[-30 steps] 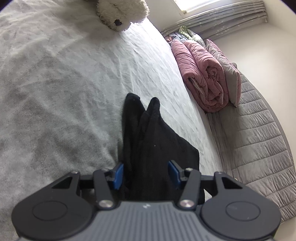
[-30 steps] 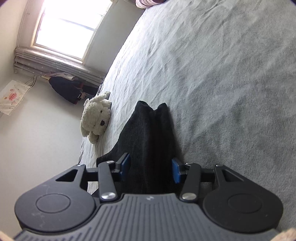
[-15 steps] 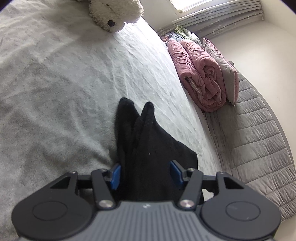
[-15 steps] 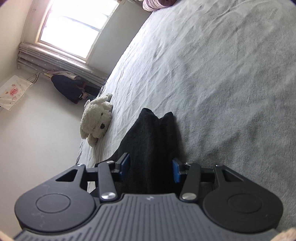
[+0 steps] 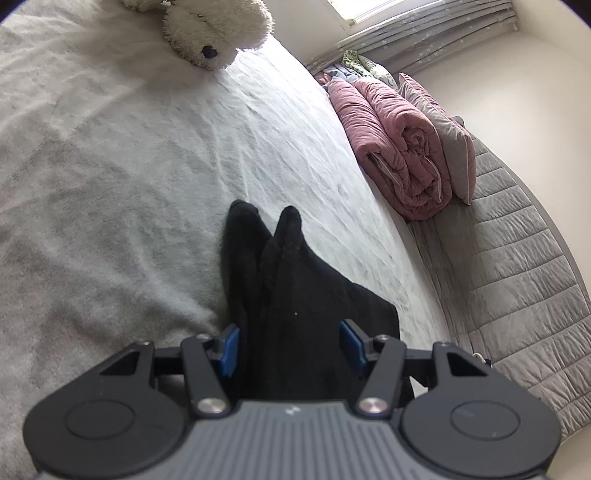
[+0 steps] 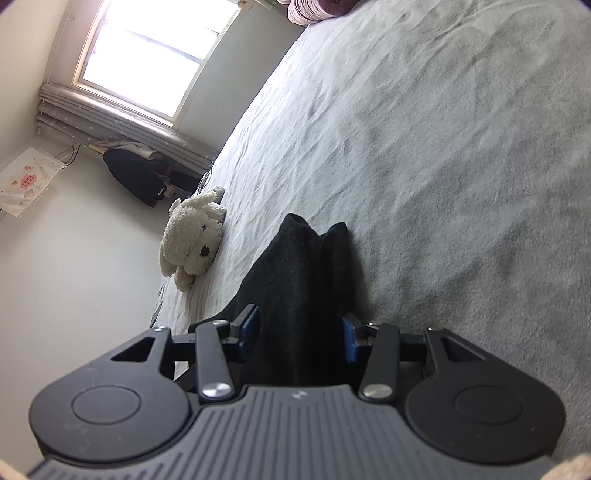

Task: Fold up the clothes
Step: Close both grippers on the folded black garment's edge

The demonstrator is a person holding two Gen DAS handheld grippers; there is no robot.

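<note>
A black garment (image 5: 332,314) hangs above the grey bed (image 5: 110,184), held between both grippers. In the left wrist view my left gripper (image 5: 267,221) is shut on it; the cloth wraps its two dark fingers and drapes off to the right. In the right wrist view the same black garment (image 6: 266,280) falls away to the left of my right gripper (image 6: 317,230), which is shut on it too. The cloth hides the contact between the fingers in both views.
A white plush dog (image 5: 218,29) lies near the bed's far edge, also the plush dog (image 6: 192,240) by the wall side. A rolled pink quilt (image 5: 399,147) and a pillow (image 5: 443,129) rest against the quilted grey headboard (image 5: 517,277). A window (image 6: 155,55) is beyond.
Both grippers have carried the garment a little forward over the bed, toward the plush dog, which now looks closer. The hold on the cloth is the same.
</note>
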